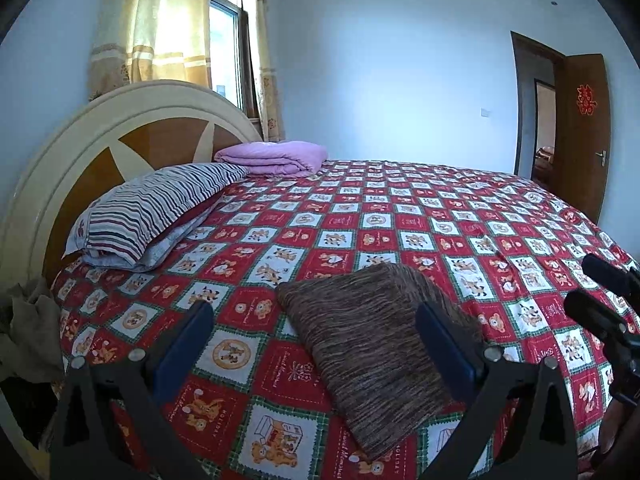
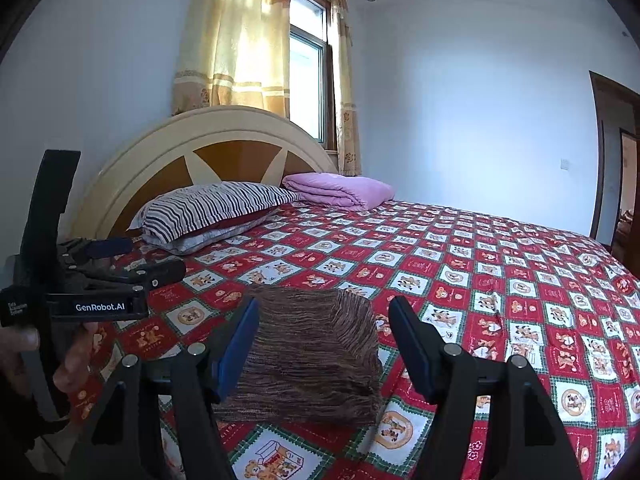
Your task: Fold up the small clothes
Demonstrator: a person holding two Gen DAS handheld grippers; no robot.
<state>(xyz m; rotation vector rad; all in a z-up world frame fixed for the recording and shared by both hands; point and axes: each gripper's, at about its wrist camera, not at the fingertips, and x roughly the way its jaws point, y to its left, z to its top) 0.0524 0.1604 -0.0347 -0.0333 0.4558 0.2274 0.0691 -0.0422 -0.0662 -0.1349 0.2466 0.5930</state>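
From the left wrist camera, the left gripper [image 1: 316, 340] hangs above the near part of the bed with its two blue-padded fingers [image 1: 182, 350] spread wide and nothing between them touching the pads. The folded brown cloth [image 1: 372, 352] lies flat on the red checked bedspread [image 1: 400, 216], reaching from the gap between the fingers toward the right finger, whose tip covers part of the cloth's right edge in this view; whether it touches cannot be told. At the head of the bed a striped pillow [image 1: 160, 208] leans on the cream and brown headboard [image 1: 120, 128], and a folded pink blanket [image 1: 276, 158] lies just beside it. A crumpled olive cloth [image 1: 32, 328] hangs at the left edge of the bed. The right gripper [image 1: 608, 300] shows as black parts at the right border, and an open brown door [image 1: 584, 132] stands in the far wall. From the right wrist camera, the right gripper [image 2: 324, 344] is held over the bed with its jaws apart, the brown cloth [image 2: 312, 356] lying on the bedspread [image 2: 480, 272] below and between the fingers [image 2: 240, 348], not pressed by either pad. The left gripper [image 2: 120, 260] appears at the left, held by a hand [image 2: 60, 356]. Pillow [image 2: 212, 204], blanket [image 2: 340, 190] and headboard [image 2: 224, 144] sit beyond, under a curtained window [image 2: 308, 60].
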